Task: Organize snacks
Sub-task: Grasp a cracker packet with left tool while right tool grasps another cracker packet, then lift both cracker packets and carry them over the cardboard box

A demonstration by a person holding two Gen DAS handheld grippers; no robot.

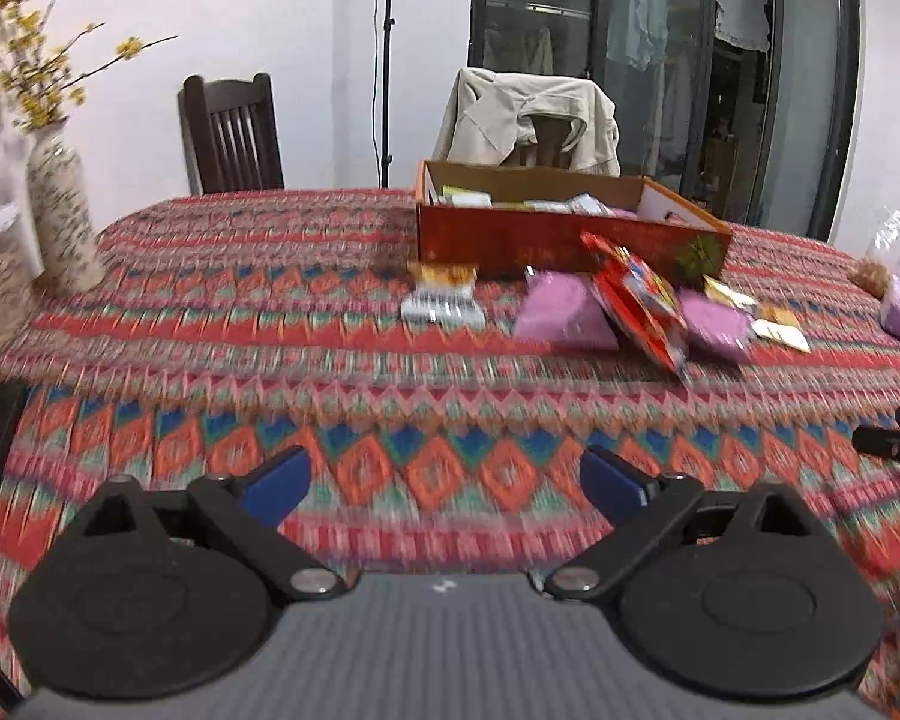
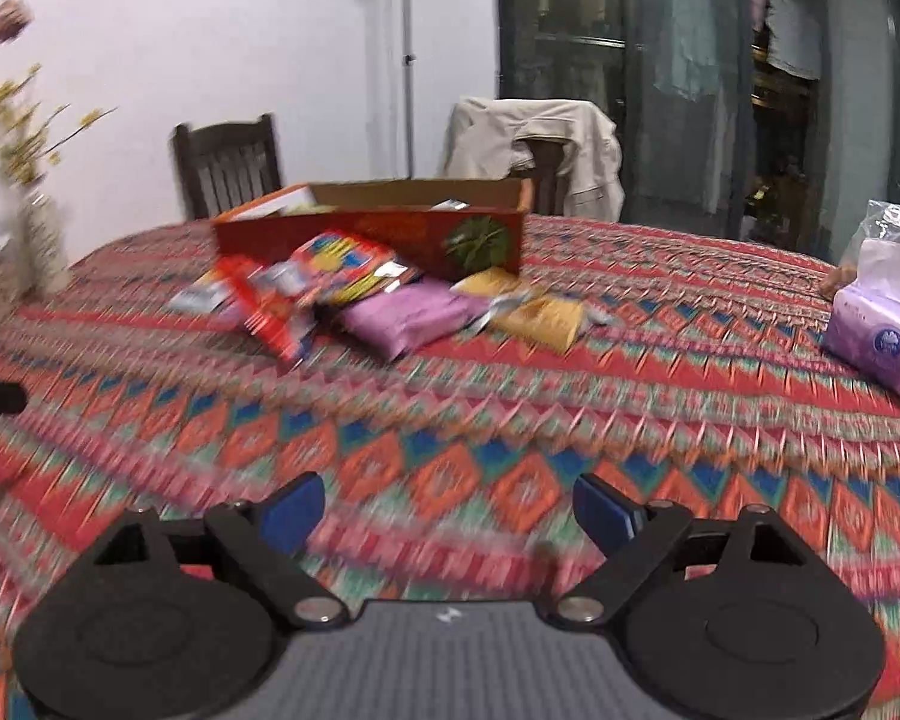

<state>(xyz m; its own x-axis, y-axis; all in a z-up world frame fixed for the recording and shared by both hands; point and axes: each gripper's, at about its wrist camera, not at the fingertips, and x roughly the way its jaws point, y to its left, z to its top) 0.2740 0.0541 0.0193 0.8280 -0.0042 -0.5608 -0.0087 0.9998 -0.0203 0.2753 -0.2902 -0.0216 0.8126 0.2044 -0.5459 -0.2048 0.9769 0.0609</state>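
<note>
Both grippers spread wide, nothing between the pads: left gripper (image 1: 444, 477), right gripper (image 2: 449, 507), over bare patterned worktop (image 1: 390, 420). Snacks well ahead: pink packets (image 2: 402, 315), red packet (image 2: 270, 306), yellow packets (image 2: 540, 315) piled loose against the front of the orange box (image 2: 378, 231). Box already has a few packets inside. Judging by that, early stage, most sorting left. Motion blur, no writing legible.
</note>
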